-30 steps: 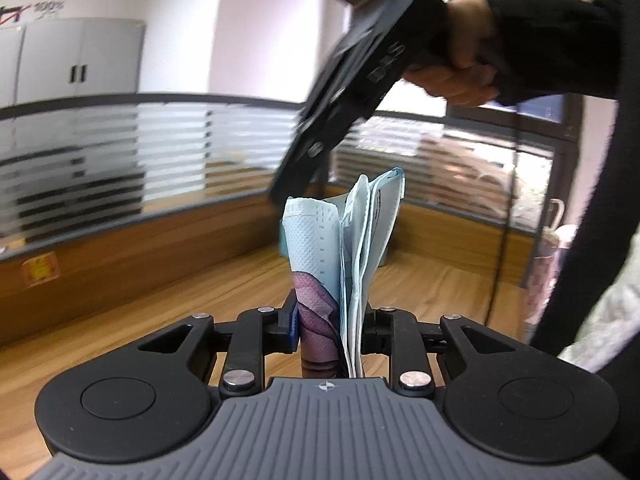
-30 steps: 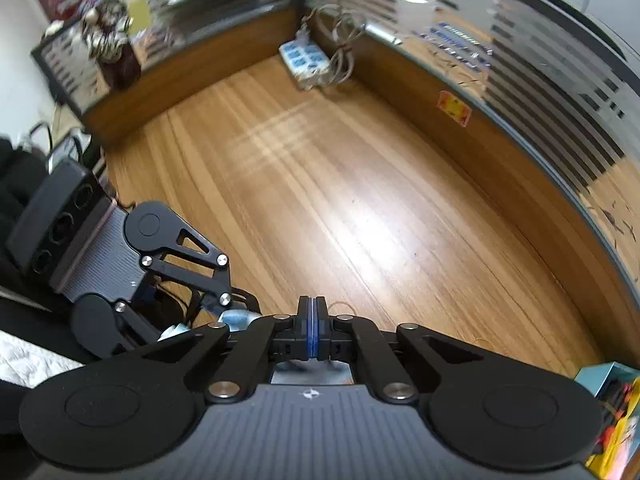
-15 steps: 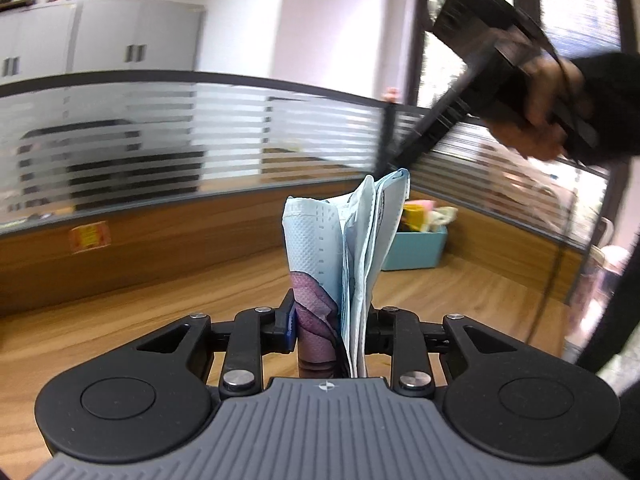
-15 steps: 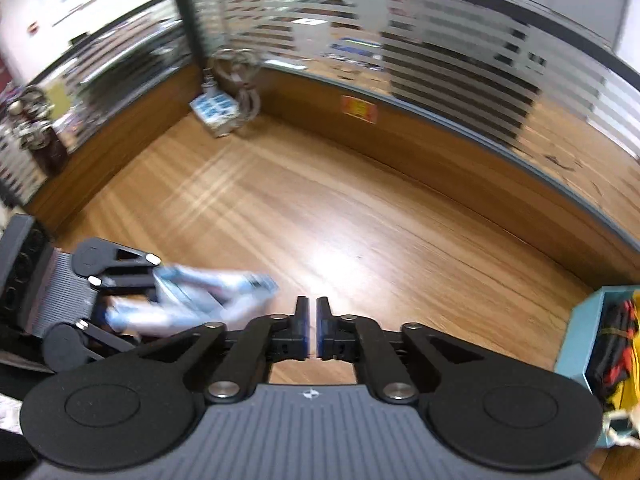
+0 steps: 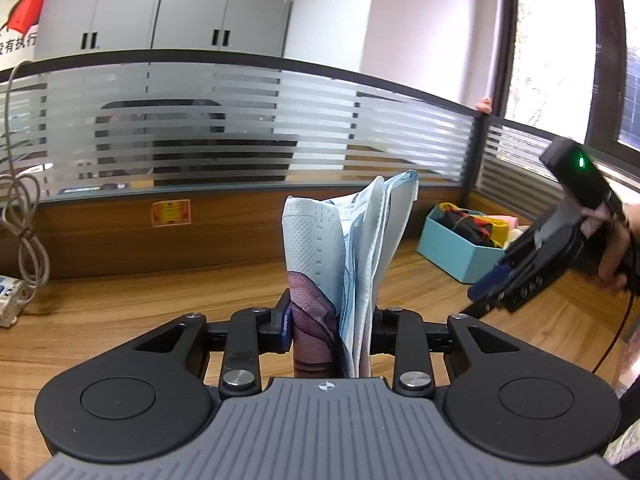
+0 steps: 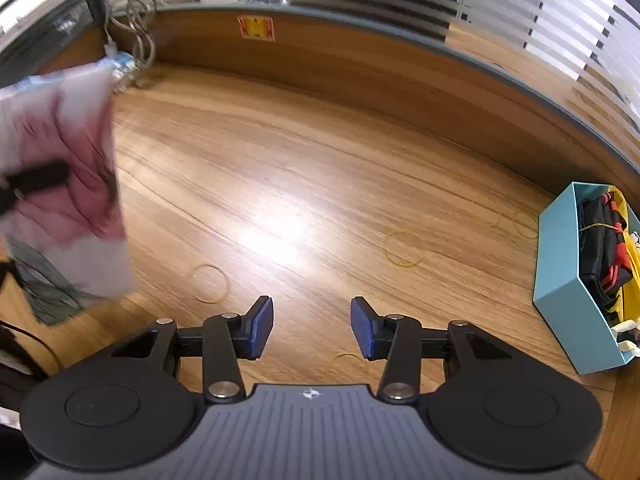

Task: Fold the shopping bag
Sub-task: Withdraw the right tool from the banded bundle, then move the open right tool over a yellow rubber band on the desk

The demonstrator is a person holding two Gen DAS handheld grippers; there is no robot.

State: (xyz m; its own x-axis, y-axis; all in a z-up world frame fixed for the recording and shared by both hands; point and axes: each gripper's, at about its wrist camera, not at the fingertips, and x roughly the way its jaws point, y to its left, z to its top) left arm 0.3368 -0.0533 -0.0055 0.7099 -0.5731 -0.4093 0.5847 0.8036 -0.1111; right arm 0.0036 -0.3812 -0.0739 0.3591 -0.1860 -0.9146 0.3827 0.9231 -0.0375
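The folded shopping bag (image 5: pixel 320 248), pale blue with a maroon print, stands upright between the pads of my left gripper (image 5: pixel 330 316). Its jaws are opening slightly, but both pads still press on the bag. The right wrist view shows the same bag (image 6: pixel 68 152) blurred at the left, above the wooden table (image 6: pixel 300 160). My right gripper (image 6: pixel 312 328) points down at the table. Its jaws are opening and nothing is between the blue pads (image 6: pixel 262 328). In the left wrist view, the right gripper (image 5: pixel 492 280) is low at the right, held by a hand (image 5: pixel 616 260).
A teal box (image 6: pixel 560 264) of dark and yellow items stands at the table's right. Several rubber bands (image 6: pixel 403 249) lie on the wood. A power strip with a coiled cable (image 5: pixel 12 296) sits far left. A striped glass partition (image 5: pixel 240 128) bounds the table.
The right gripper dropped from above the bag to low over the table and went from shut to open. The left gripper turned, with the bag still in it.
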